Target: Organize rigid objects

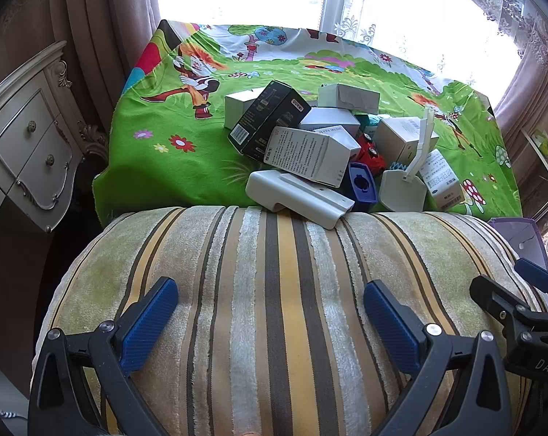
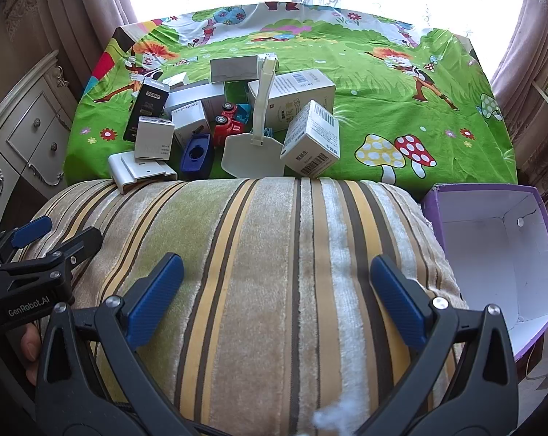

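Purple cardboard forms the walls of the open box (image 2: 492, 239), and I take this box as my reference for every position below. Its white interior shows nothing inside, so I judge the organizing as not yet begun.

The whole pile of rigid objects (image 2: 230, 120) lies on the green cartoon cloth (image 2: 383, 83), beyond the box and off to its left, past the striped cushion (image 2: 274, 272). In that pile I read several white cartons, a black carton (image 1: 266, 120), a red toy car (image 2: 228, 123), a blue holder (image 2: 196, 152), a grey paddle-shaped piece (image 2: 252, 156) and a white bracket (image 1: 299, 200) nearest the cushion edge.

The left gripper (image 1: 270, 323) hangs over the cushion, farther from the box, jaws spread fully apart with nothing between them. The right gripper (image 2: 277, 301) hangs over the cushion just beside the box, equally wide and empty.

Remaining work, in my estimate: every item still needs transfer.
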Demonstrator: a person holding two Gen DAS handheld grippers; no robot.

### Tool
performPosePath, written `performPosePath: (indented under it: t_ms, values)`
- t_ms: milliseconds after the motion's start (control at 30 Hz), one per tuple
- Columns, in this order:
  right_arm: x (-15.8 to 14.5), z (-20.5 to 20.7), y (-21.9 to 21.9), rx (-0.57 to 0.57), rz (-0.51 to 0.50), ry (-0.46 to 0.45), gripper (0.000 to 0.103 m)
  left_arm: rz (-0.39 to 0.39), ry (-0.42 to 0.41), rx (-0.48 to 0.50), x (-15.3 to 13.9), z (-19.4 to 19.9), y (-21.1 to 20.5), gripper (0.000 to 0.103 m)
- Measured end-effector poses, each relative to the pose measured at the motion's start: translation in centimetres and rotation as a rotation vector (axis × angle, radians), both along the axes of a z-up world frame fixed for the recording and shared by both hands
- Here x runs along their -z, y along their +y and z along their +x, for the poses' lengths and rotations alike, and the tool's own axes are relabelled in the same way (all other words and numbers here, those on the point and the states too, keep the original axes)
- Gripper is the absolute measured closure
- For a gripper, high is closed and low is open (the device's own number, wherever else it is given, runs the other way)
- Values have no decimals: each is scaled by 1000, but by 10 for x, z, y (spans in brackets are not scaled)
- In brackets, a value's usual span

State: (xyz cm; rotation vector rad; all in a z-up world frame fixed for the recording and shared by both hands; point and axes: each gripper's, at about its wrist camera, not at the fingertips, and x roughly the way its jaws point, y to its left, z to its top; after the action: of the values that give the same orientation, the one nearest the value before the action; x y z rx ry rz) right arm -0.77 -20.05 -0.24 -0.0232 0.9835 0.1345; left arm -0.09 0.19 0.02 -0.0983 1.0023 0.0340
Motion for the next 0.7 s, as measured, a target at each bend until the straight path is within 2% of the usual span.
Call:
performPosePath:
  t_ms: [700]
  values:
    - [2, 0, -2, -1, 17, -35, 0, 0, 3, -2, 1, 1, 0, 0]
